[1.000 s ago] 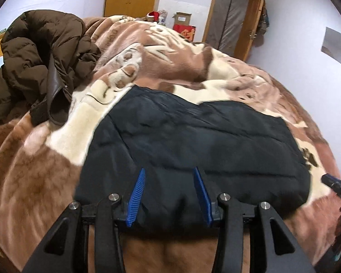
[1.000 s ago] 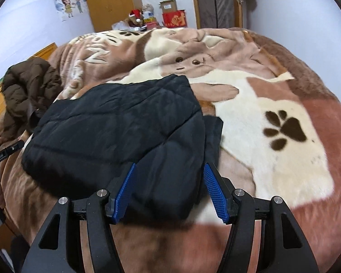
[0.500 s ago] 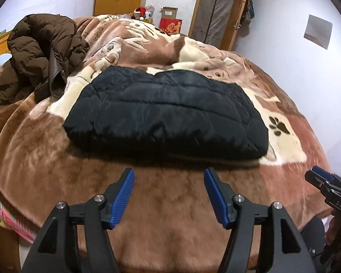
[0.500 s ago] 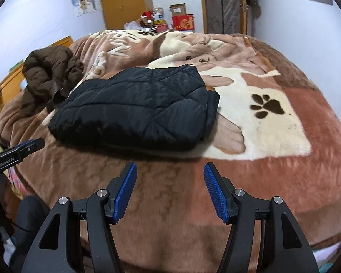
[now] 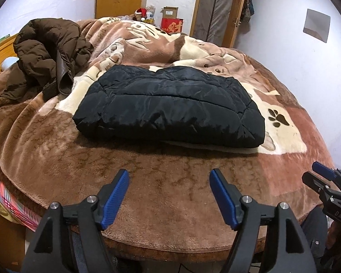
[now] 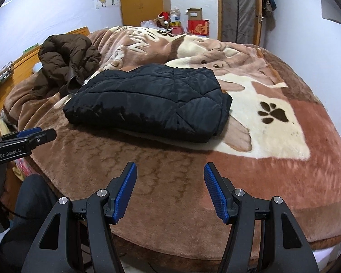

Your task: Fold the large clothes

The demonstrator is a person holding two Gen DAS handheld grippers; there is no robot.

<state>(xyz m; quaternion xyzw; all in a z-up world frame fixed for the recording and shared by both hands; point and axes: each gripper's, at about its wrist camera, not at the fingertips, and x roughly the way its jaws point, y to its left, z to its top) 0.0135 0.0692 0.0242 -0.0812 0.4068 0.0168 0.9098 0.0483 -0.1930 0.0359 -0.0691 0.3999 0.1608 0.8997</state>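
A black quilted jacket point(image 5: 170, 107) lies folded into a flat rectangle on the bed; it also shows in the right wrist view point(image 6: 147, 102). My left gripper point(image 5: 169, 195) is open and empty, held back over the bed's near edge, well short of the jacket. My right gripper point(image 6: 170, 190) is open and empty too, also back near the bed's edge. Each gripper shows at the side of the other's view: the right one point(image 5: 327, 182), the left one point(image 6: 27, 138).
A crumpled brown puffer coat point(image 5: 47, 52) lies at the bed's left, beside the black jacket. The bed is covered by a brown and cream plush blanket point(image 5: 170, 186) with paw prints. A wardrobe, boxes and a door stand behind. A wooden headboard point(image 6: 22, 63) is at the left.
Both grippers let go of the black jacket's near edge and pulled back towards the bed's edge. The jacket stays folded on the blanket.
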